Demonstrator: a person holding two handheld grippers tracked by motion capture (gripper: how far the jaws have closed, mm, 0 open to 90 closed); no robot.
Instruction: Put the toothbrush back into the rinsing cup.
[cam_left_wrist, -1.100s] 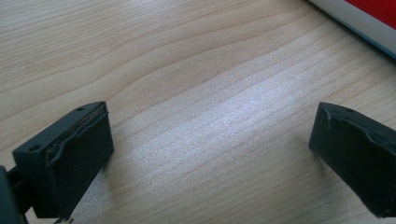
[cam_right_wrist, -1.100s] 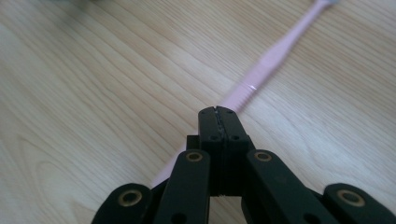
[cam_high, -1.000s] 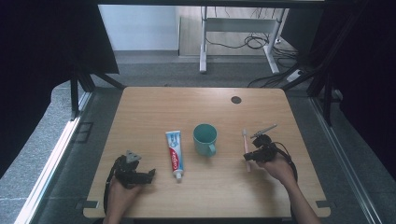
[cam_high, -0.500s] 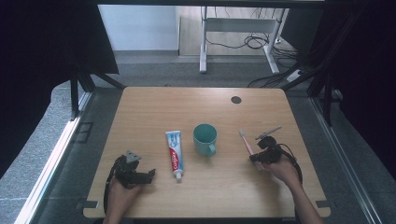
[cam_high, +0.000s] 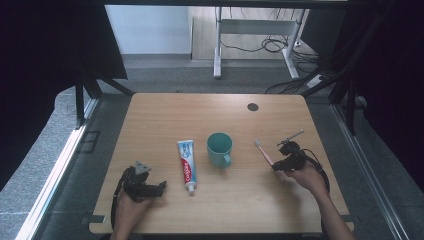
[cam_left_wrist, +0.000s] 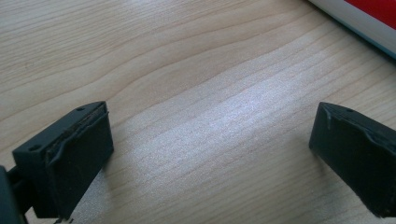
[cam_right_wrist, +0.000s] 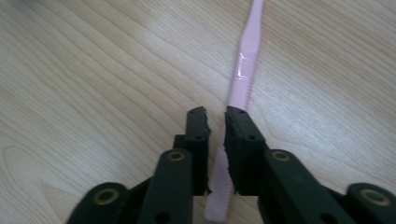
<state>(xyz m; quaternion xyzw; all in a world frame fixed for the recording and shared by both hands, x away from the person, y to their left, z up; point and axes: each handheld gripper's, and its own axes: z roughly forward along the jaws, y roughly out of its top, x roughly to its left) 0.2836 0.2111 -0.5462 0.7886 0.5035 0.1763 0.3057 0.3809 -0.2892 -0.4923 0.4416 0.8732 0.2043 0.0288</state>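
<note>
Toothbrush (cam_right_wrist: 243, 70) handle pinched between right gripper (cam_right_wrist: 215, 116) jaws, apparently just above table (cam_high: 165, 115), left gripper (cam_left_wrist: 210, 149) jaws spread.

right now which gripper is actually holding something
The right gripper, shut on the pink toothbrush. The left gripper is open over bare table.

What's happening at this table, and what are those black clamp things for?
A person sits at a wooden table holding a two-jaw gripper in each hand. The right gripper is shut on a pink toothbrush, held near its handle end, brush head pointing away toward the far side. The left gripper is open with nothing between its jaws, low over bare wood. A toothpaste tube and a teal mug lie between the two hands.
</note>
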